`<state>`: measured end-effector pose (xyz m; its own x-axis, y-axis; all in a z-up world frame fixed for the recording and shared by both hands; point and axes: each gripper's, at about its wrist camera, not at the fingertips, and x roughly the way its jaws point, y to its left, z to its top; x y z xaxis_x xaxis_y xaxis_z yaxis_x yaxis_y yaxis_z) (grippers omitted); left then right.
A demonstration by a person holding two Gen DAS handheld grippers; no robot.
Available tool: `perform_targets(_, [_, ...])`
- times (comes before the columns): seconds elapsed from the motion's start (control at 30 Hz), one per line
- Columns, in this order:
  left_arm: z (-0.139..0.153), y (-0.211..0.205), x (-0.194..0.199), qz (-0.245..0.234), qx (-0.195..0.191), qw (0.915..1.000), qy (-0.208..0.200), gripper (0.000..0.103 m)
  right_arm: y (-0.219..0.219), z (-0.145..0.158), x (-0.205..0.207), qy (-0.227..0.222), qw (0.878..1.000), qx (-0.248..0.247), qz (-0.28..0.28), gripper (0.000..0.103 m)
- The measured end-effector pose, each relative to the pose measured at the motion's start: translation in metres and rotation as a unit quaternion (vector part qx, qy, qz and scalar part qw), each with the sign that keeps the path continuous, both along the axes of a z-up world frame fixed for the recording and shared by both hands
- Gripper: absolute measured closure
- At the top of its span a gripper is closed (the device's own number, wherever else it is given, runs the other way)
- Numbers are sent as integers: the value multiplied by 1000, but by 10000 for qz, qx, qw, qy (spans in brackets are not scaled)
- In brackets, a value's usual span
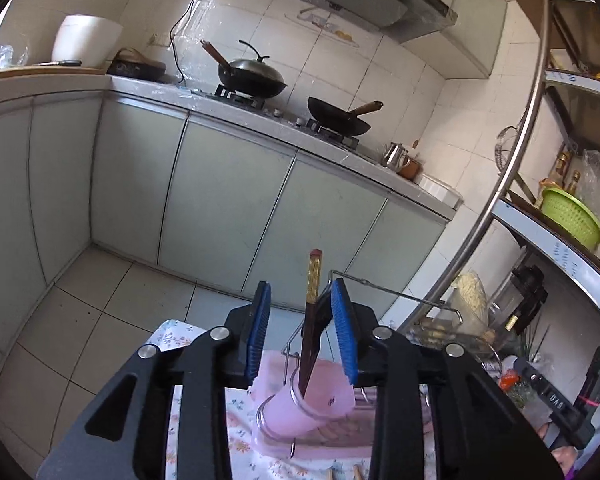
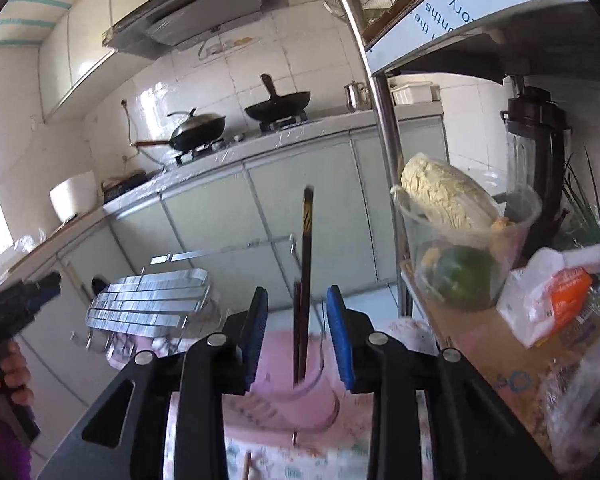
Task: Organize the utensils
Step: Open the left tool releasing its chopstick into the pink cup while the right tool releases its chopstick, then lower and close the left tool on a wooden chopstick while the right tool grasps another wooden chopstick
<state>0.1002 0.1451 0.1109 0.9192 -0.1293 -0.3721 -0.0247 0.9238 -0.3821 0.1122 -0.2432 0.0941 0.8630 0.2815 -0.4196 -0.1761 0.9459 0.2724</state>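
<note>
A pink cup [image 1: 300,408] sits in a wire ring on a dish rack [image 1: 380,288] over a pink tray [image 1: 340,436]. Dark chopsticks with a gold band [image 1: 311,320] stand in the cup. My left gripper [image 1: 302,332] is open, its blue pads on either side of the chopsticks without touching them. In the right wrist view the chopsticks [image 2: 305,280] stand in the cup [image 2: 300,380], blurred. My right gripper [image 2: 298,340] is open around them, apart. More chopstick ends [image 1: 356,472] lie on the floral cloth [image 1: 240,420].
A metal slatted rack section [image 2: 148,300] is to the left. A shelf post [image 2: 384,120] and a shelf with a bowl of cabbage [image 2: 452,216], a blender [image 2: 540,160] and bags stand right. Counter with woks [image 1: 252,76] lies across the room. The left gripper shows at the left edge [image 2: 16,312].
</note>
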Motion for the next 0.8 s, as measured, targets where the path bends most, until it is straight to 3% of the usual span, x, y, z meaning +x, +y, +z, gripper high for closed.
perform_targets(0.03, [0,-1,-8,-41,40,10000,8,72,2,-3,-8,70,10000,-42,53,65])
perform_targets(0.17, [-8,-12,-35,-330,179,9991,207,71,10,-23,-34,465,9987,-168,115,64])
perform_targets(0.37, [-59,-39,-57,-1005,-75,9887,1111,72,14,-73,-44,1518,9867,354,459,69])
perform_targets(0.6, [-133,-80,-31,-1581,-212,9533,2566,73,39,-123,-42,2485,9636,429,888,83])
perform_targets(0.7, [-153,-96,-14,-1738,-211,9378,2998,77,48,-137,-33,2786,9542,430,1004,83])
perform_targets(0.8, [-167,-115,6,-1785,54,9277,3279,79,58,-149,-19,3080,9437,504,1096,83])
